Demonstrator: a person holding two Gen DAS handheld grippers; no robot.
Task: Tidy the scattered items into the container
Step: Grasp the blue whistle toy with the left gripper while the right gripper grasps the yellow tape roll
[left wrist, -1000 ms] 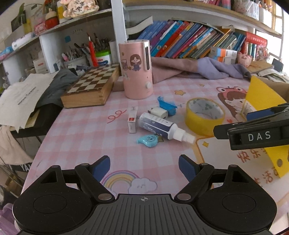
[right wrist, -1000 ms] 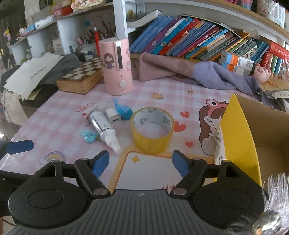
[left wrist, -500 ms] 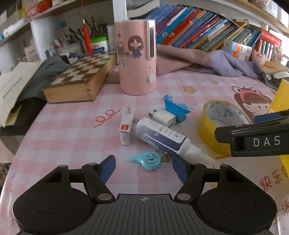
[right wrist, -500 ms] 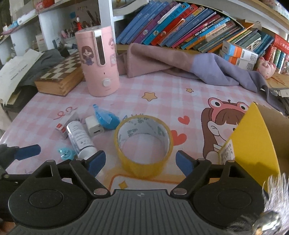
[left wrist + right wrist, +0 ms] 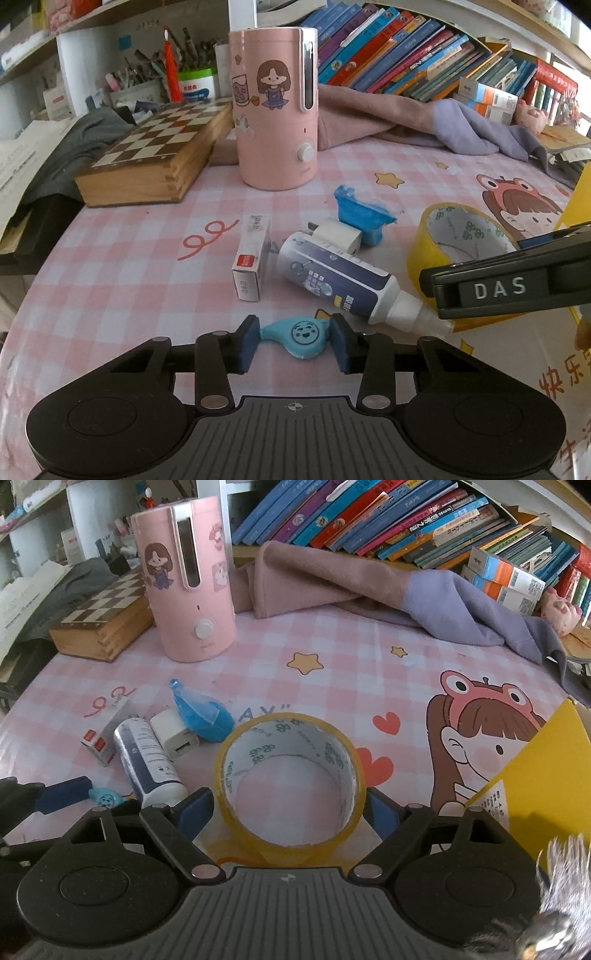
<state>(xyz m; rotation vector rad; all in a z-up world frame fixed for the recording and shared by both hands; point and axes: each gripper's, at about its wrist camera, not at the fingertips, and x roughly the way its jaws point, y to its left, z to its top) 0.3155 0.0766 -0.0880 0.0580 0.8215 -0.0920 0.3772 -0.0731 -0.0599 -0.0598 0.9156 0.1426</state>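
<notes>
Change since a second ago: both grippers have come down and forward over the counter (image 5: 332, 672). The left gripper (image 5: 294, 341), then wide open short of the clutter, now brackets the light-blue whistle-shaped charm (image 5: 299, 338); its jaws are closing, the blue pads at the charm's two ends, contact too fine to confirm. The right gripper (image 5: 290, 806), then back from the tape, now straddles the yellow tape roll (image 5: 290, 782); its jaws are opening slightly, the pads just outside the roll's wall, nothing held.

Count, placed relative to the yellow tape roll:
- Tape roll: one, standing on its edge face, hollow upward.
- White-and-navy bottle (image 5: 343, 282): one, lying on its side just left of the roll, nozzle toward it.
- White charger plug (image 5: 338, 236): one, left of the roll, touching the bottle's base.
- Blue crumpled object (image 5: 360, 214): one, beyond the plug, left of the roll.
- Small white carton with red end (image 5: 251, 258): one, left of the bottle.
- Charm: one, near side of the bottle.
- Yellow cardboard box (image 5: 546, 775): one, right of the roll, open.
- Pink cylindrical appliance (image 5: 275, 110): one, upright, far left beyond the roll.
- Folding chessboard (image 5: 159, 151): one, left of the appliance.
</notes>
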